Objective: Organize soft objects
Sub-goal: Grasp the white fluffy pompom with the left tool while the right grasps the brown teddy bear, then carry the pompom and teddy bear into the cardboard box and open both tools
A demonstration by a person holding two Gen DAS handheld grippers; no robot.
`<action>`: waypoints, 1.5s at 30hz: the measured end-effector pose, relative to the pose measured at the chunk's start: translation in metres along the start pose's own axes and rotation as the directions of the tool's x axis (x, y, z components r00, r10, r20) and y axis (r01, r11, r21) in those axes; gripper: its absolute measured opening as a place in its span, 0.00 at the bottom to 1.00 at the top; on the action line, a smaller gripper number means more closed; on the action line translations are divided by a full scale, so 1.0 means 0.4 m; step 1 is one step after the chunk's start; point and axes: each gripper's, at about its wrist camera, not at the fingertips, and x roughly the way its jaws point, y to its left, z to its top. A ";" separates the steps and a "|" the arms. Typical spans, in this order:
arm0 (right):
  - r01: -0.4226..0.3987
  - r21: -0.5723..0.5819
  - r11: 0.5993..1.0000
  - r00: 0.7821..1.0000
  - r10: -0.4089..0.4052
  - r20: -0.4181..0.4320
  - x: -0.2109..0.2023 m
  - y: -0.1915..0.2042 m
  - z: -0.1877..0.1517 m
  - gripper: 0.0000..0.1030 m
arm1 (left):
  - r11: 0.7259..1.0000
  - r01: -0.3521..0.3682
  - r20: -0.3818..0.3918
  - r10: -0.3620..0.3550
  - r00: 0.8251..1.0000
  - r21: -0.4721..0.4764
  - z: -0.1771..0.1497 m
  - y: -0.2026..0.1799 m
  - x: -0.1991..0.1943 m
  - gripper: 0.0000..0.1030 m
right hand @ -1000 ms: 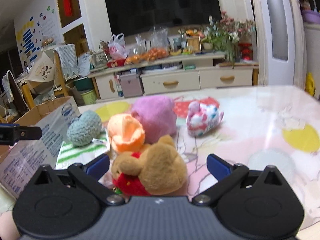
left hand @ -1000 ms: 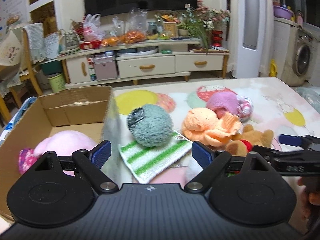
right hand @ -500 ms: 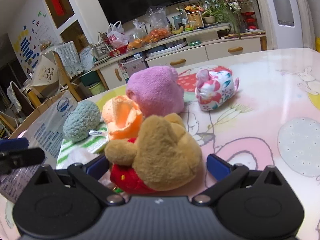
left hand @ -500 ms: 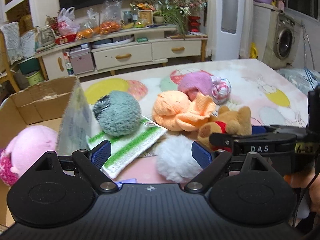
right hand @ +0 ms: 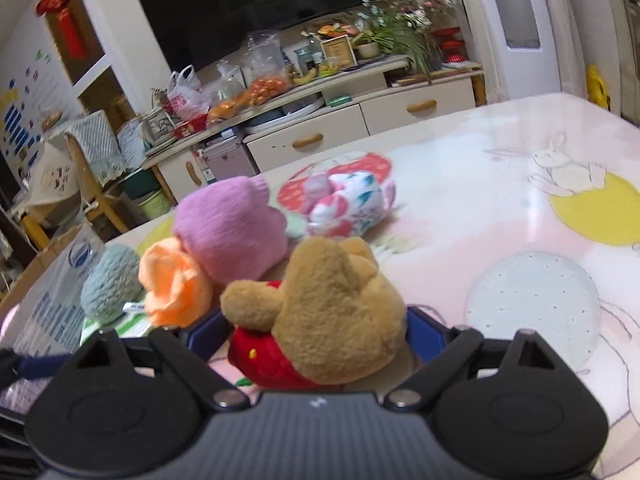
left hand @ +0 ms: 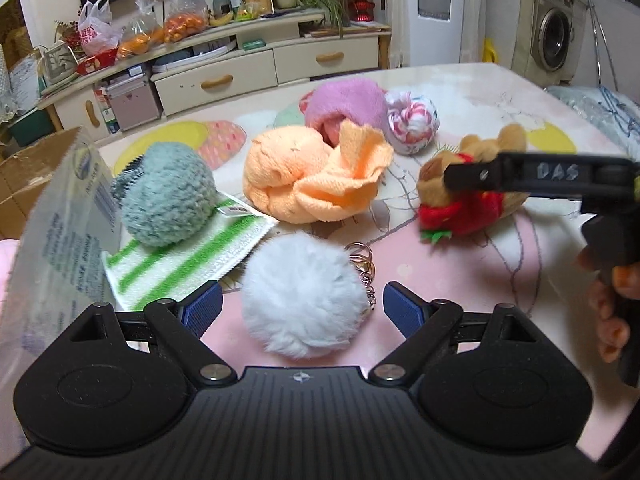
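While the left tongs [left hand: 303, 314] stand wide apart with nothing gripped, a fluffy white pompom keyring [left hand: 304, 294] lies on the desk between their blue pads [left hand: 202, 312], touching neither. The right tongs [right hand: 316, 330] are closed on a tan plush bear in a red shirt [right hand: 328, 320], their pads pressed against its flanks; from the left wrist view the same bear [left hand: 472, 208] sits at the right, partly behind the black arm of those tongs.

Just left of the pompom a green-and-white striped cloth [left hand: 188, 264] lies flat, and a grey-green woolly ball [left hand: 166, 200] rests on its far end. Beyond the pompom sits a crumpled orange towel [left hand: 316, 178], touching a rolled pink fleece [left hand: 344, 104] behind it; a floral fabric bundle [left hand: 412, 120] lies just right of the fleece. At the left edge a brown cardboard box [left hand: 28, 176] stands with a printed flap raised.

The glossy desk [right hand: 520, 208] is pink and white, printed with rabbits and yellow, blue and red circles. Across the room a cream low cabinet [right hand: 360, 116] with wooden handles carries bags of oranges, a framed picture and potted flowers beneath a dark television [right hand: 256, 12]. A washing machine [left hand: 554, 40] stands at the far right.
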 end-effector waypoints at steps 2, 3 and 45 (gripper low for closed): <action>-0.008 0.018 1.000 1.000 0.008 -0.006 0.002 -0.006 -0.001 0.91 | 1.000 -0.016 -0.013 0.016 1.000 0.001 0.000 -0.007 0.028 1.00; -0.014 0.019 1.000 1.000 0.015 -0.015 0.004 -0.006 -0.002 0.92 | 1.000 -0.026 -0.019 0.026 0.999 -0.004 -0.004 -0.007 0.040 1.00; -0.034 -0.126 0.991 0.996 0.044 0.074 -0.062 0.081 0.015 0.88 | 0.969 0.113 0.111 -0.090 0.990 -0.219 0.051 0.085 -0.028 0.53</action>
